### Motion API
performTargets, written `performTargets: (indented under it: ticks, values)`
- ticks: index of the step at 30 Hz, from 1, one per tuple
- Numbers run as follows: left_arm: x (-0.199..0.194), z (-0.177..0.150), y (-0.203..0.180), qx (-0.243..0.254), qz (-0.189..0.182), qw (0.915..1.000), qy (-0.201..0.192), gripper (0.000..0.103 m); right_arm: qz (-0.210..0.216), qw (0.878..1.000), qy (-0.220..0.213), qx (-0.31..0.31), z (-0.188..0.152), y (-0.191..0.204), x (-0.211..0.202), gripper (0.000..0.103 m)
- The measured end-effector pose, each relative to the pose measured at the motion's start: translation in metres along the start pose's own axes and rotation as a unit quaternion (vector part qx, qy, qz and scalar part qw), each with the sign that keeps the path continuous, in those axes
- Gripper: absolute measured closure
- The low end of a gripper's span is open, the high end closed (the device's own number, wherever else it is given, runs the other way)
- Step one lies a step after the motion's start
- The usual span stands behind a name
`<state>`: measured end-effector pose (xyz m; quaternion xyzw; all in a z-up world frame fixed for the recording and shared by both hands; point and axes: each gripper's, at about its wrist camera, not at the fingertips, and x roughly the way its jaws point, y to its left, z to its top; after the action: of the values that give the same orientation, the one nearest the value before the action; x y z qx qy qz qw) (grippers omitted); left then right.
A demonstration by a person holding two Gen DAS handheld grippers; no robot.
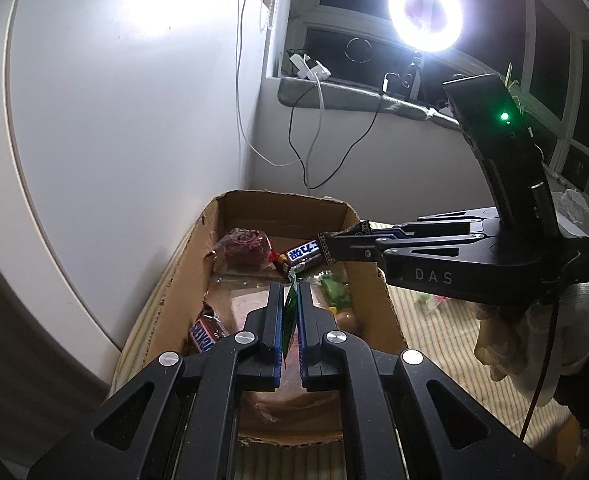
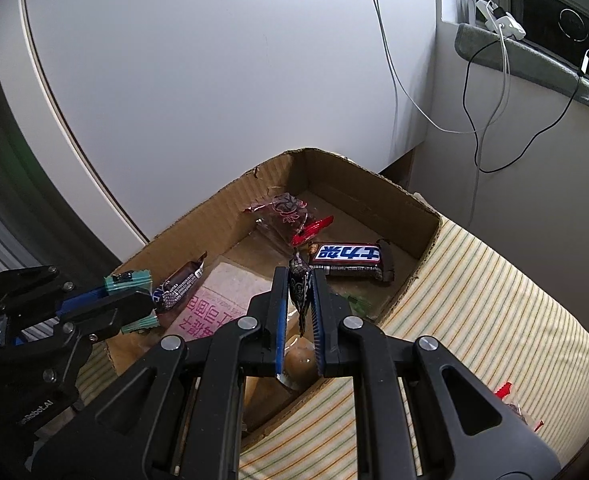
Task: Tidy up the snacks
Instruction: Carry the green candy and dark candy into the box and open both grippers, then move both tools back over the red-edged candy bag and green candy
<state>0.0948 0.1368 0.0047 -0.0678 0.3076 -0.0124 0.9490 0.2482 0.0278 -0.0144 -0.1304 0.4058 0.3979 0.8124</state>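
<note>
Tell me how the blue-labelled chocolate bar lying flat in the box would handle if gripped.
The chocolate bar looks fairly stiff: it lies straight and flat on the cardboard box floor. Its glossy wrapper may be slippery. Being flat-sided, it probably won't roll.

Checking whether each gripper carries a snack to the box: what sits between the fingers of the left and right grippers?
Left gripper: a green packet, in the left wrist view. Right gripper: a dark wrapper, in the right wrist view.
</note>
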Motion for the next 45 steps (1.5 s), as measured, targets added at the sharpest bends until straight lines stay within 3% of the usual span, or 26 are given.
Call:
performTargets:
  ticks: [4,12,13,14,15,16,19,33,45]
  values:
    - [0.001,0.000,0.001,0.000,0.002,1.0000,0.000,0.096,-0.003,1.000,-0.001,-0.001,0.000,-0.001,0.002,0.092]
    - [0.003,0.000,0.000,0.007,0.006,1.0000,0.000,0.083,-0.009,1.000,-0.001,-0.007,0.000,-0.002,0.001,0.088]
    - [0.002,0.000,0.000,0.008,0.006,1.0000,0.000,0.077,-0.010,1.000,-0.002,-0.007,0.000,-0.002,0.000,0.073]
    - [0.002,0.000,-0.001,0.008,0.008,0.9999,-0.001,0.062,-0.014,1.000,-0.007,-0.007,0.000,-0.002,-0.002,0.049]
    - [0.002,0.000,-0.001,0.009,0.009,0.9999,-0.003,0.050,-0.017,1.000,-0.013,-0.007,0.000,-0.002,-0.004,0.038]
    - [0.000,0.000,-0.001,0.009,0.012,0.9999,-0.006,0.046,-0.021,0.999,-0.024,-0.008,0.000,-0.002,-0.007,0.024]
    - [0.002,0.000,-0.002,0.011,0.020,0.9997,-0.002,0.032,-0.035,0.998,-0.044,-0.011,0.001,-0.002,-0.015,0.014]
    - [0.000,-0.001,-0.009,0.016,0.029,0.9995,-0.003,0.028,-0.059,0.997,-0.055,-0.011,-0.001,-0.010,-0.029,0.012]
    - [-0.002,0.001,-0.034,0.028,0.016,0.9994,-0.010,0.028,-0.079,0.993,-0.082,-0.010,-0.017,-0.023,-0.059,0.012]
